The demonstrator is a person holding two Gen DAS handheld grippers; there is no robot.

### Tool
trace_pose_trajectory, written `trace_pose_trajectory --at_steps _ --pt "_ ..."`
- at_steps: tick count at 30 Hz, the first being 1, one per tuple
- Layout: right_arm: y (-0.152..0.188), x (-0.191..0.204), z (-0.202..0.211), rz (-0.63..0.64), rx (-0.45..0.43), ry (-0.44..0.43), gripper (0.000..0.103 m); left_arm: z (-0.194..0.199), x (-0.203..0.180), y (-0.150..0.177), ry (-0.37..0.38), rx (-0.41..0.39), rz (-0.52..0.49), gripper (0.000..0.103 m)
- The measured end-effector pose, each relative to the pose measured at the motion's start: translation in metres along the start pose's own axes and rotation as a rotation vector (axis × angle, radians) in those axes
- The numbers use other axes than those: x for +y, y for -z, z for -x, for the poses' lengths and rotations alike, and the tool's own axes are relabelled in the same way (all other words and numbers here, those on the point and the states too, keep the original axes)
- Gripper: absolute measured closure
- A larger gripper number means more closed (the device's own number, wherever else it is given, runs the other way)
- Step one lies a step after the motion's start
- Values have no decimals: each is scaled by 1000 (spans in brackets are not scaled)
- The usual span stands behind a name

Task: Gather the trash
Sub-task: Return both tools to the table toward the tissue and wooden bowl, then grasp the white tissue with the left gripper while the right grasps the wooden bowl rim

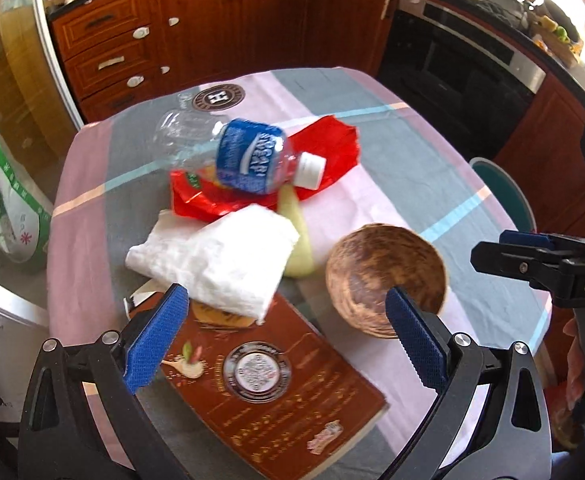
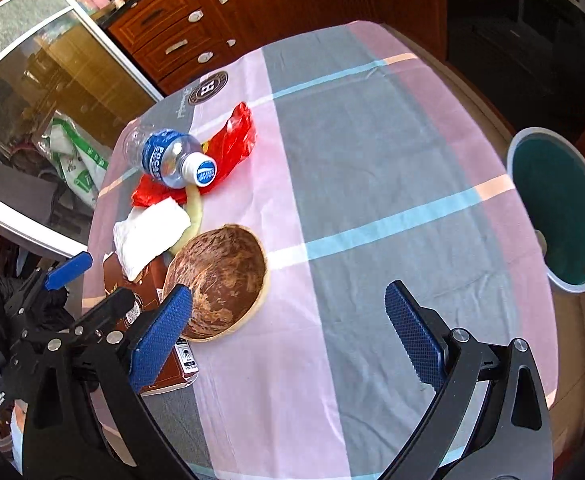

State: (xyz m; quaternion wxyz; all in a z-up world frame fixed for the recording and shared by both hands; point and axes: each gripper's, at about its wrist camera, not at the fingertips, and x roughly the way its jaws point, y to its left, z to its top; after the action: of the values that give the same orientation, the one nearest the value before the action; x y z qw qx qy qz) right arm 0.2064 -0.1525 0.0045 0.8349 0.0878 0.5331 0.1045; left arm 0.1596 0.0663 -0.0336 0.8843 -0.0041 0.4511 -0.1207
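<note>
Both my grippers, left and right, gape wide and empty above the bottle, napkin and wrapper.

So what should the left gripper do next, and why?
Probably ease the left gripper forward and down onto the napkin. Its jaws are open and empty, and the napkin is the nearest trash, lying partly on the book right ahead of the fingertips. The bottle and red wrapper lie farther back, and the bin waits beside the table.
</note>
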Motion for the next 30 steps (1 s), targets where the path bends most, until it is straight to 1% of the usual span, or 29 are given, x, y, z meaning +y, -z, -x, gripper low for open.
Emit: trace_pose_trajectory --at_steps 3,6,11,13,15,18,19,20,21,22,23,24,25,27,28,29,30 --pt "3 10 -17 20 40 4 10 -9 22 3 -20 7 11 4" --pt "4 17 -29 48 58 11 10 -20 36 1 -26 19 14 4" --pt "2 21 -43 64 84 18 10 -40 42 -7 -5 42 -9 4" --pt "2 24 -46 73 89 23 10 -50 42 -8 -8 57 -24 4" --pt "3 25 -49 84 88 27 10 -56 42 -6 9 54 -32 4" --pt "5 31 -50 126 64 43 10 -56 42 -3 55 20 -21 5" --pt "5 32 -51 142 59 45 10 -55 42 -3 57 11 -21 12" --pt "6 34 -51 154 55 47 10 -55 41 -2 60 11 -26 23" --pt "6 35 -52 161 52 46 11 -56 39 -1 59 16 -31 28" --pt "6 36 -53 167 49 46 16 -56 38 -1 65 20 -33 35" --pt "6 36 -55 171 50 46 19 -55 36 -1 68 16 -38 39" --pt "7 36 -56 173 55 46 22 -54 34 -1 59 10 -47 41" --pt "6 36 -58 173 60 45 26 -52 31 -1 51 3 -54 46" --pt "8 35 -60 173 67 43 35 -48 28 -1 54 -5 -50 53" --pt "9 33 -61 170 69 42 42 -45 27 0 56 -8 -44 57" --pt "9 32 -61 168 65 44 48 -43 26 0 54 -14 -42 79" --pt "10 31 -59 169 55 45 54 -39 24 0 56 -19 -39 82"
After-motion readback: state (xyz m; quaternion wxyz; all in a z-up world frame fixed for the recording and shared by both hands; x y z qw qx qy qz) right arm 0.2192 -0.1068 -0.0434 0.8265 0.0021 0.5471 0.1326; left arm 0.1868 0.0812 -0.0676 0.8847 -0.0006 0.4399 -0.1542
